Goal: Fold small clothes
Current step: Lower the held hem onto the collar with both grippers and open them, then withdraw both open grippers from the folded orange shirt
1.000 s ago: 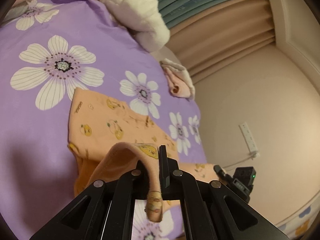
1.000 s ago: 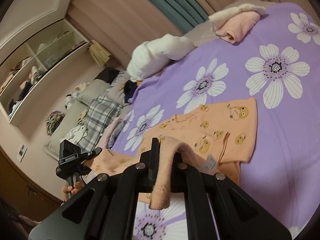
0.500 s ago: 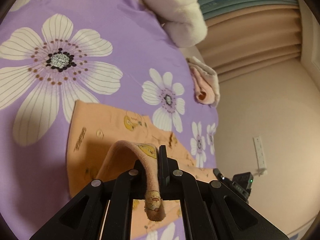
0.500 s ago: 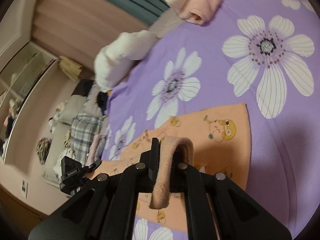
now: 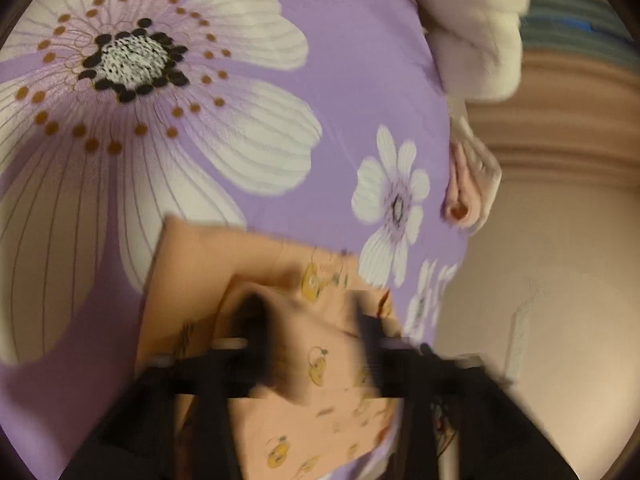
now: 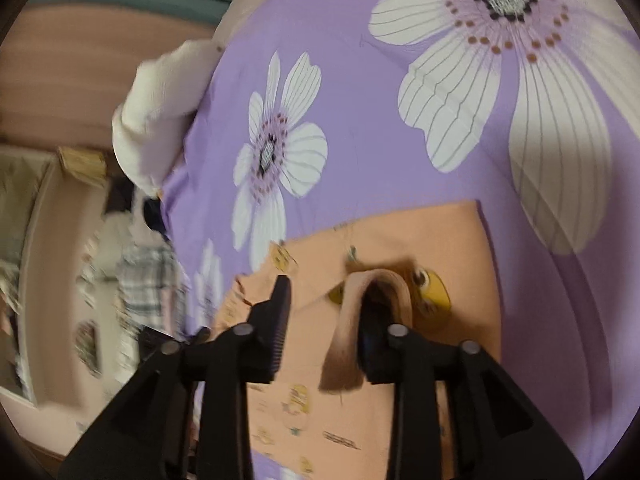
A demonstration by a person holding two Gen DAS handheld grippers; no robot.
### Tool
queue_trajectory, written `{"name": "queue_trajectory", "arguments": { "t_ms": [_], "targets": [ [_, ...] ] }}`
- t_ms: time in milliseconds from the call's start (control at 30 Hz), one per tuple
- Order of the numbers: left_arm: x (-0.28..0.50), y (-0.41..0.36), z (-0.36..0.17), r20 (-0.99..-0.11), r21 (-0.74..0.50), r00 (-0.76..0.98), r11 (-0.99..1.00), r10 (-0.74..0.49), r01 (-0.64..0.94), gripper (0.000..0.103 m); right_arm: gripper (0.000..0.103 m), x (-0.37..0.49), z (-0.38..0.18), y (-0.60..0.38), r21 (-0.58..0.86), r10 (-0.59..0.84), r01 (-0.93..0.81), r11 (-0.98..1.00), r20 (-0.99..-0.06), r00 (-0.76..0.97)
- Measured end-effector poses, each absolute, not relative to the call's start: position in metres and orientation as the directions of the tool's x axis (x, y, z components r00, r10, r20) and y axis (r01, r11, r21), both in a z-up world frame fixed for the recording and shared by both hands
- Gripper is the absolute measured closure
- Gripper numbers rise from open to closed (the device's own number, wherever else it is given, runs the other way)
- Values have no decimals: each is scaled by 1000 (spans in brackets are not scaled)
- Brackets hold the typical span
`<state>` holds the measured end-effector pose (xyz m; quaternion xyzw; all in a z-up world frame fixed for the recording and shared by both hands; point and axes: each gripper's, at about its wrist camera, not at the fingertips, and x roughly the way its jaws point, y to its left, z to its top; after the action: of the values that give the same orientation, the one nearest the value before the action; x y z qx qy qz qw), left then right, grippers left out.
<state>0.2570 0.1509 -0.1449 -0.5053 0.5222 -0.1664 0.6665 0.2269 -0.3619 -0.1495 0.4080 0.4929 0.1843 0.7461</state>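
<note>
Both grippers hang low over the orange garment [image 6: 400, 264], which lies spread on the purple flowered bedsheet [image 6: 360, 100] with part of it folded over onto itself. Left gripper [image 5: 312, 328] has its jaws opening: the two black fingers stand well apart, blurred, and a fold of the orange garment [image 5: 320, 360] sits in the gap between them, draped loosely with neither finger clearly pressing on it. Right gripper [image 6: 324, 304] is opening too; its left finger [image 6: 280, 304] stands clear of the cloth, while a looped strip of the garment's edge hangs over the right finger [image 6: 372, 344], touching that one only, so nothing is clamped. Seen from the right wrist, the garment reaches from beneath the gripper out toward a large white flower on the sheet, its far edge straight and its printed yellow cartoon figures showing just beyond the fingertips. Seen from the left wrist, the garment's far corner lies beside another big white flower. Beyond the garment, at the far edge of the bedsheet, a rolled pink cloth [image 5: 464, 196] and a white fluffy bundle [image 5: 476, 36] rest well apart from it, with pleated curtains [image 5: 576, 120] behind them.
</note>
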Motion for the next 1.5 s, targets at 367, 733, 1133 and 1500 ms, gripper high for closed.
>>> {"name": "queue_trajectory", "arguments": {
  "t_ms": [367, 733, 1133, 1500],
  "targets": [
    [263, 192, -131, -453, -892, 572, 339, -684, -300, 34, 55, 232, -131, -393, 831, 640, 106, 546, -495, 588],
    [217, 155, -93, -586, -776, 485, 622, -650, -103, 34, 56, 156, -96, -376, 657, 577, -110, 746, -555, 599],
    [116, 95, -80, -644, -640, 452, 758, -617, 124, 34, 78, 54, -116, -374, 452, 442, -150, 879, -655, 613],
    [96, 58, -91, -702, -543, 451, 824, -552, 163, 34, 81, 31, -135, -327, 207, 287, -199, 958, -719, 633]
  ]
}}
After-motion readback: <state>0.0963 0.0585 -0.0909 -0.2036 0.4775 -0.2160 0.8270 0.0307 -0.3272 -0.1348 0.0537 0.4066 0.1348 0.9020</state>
